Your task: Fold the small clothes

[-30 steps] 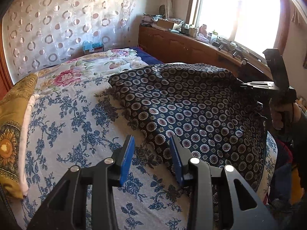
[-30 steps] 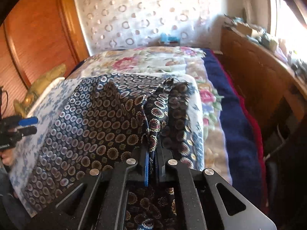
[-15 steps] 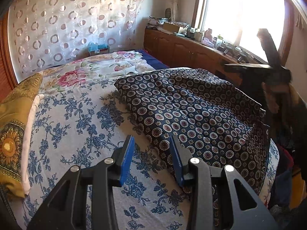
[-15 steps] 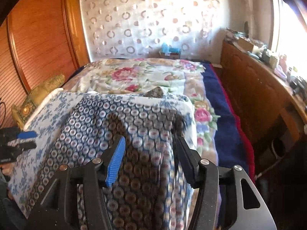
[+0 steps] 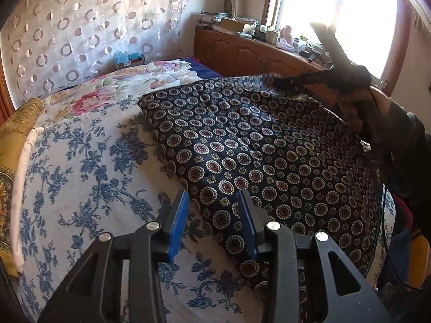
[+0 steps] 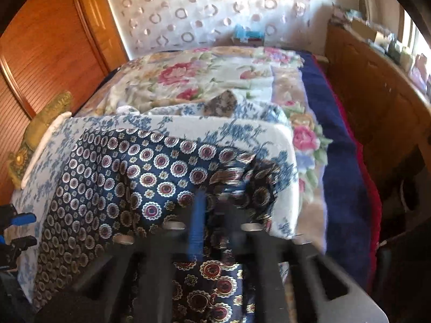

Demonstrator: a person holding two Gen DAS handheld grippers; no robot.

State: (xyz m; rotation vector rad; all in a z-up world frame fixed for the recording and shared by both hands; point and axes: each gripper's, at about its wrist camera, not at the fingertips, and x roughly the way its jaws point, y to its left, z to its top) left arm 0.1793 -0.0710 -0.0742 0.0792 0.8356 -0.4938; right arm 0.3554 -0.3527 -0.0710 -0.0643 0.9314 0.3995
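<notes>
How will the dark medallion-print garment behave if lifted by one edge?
The garment lies rumpled and bunches at the right gripper, so it is probably floppy and would drape. It looks thin, so likely light, and may drag across the bedspread.

Your work surface is the bed (image 5: pixel 80 161), topped with a white cover printed with blue flowers (image 6: pixel 188 123). Landmark: the dark navy medallion-print garment (image 5: pixel 269 156), spread flat on that cover. Beyond the garment, toward the curtained wall, a floral quilt with pink roses (image 6: pixel 188 75) lies across the bed. A dark blue blanket (image 6: pixel 339 161) runs along the bed edge on the garment's window side. On the opposite side, a yellow patterned pillow (image 5: pixel 10 161) sits at the bed's edge.
</notes>
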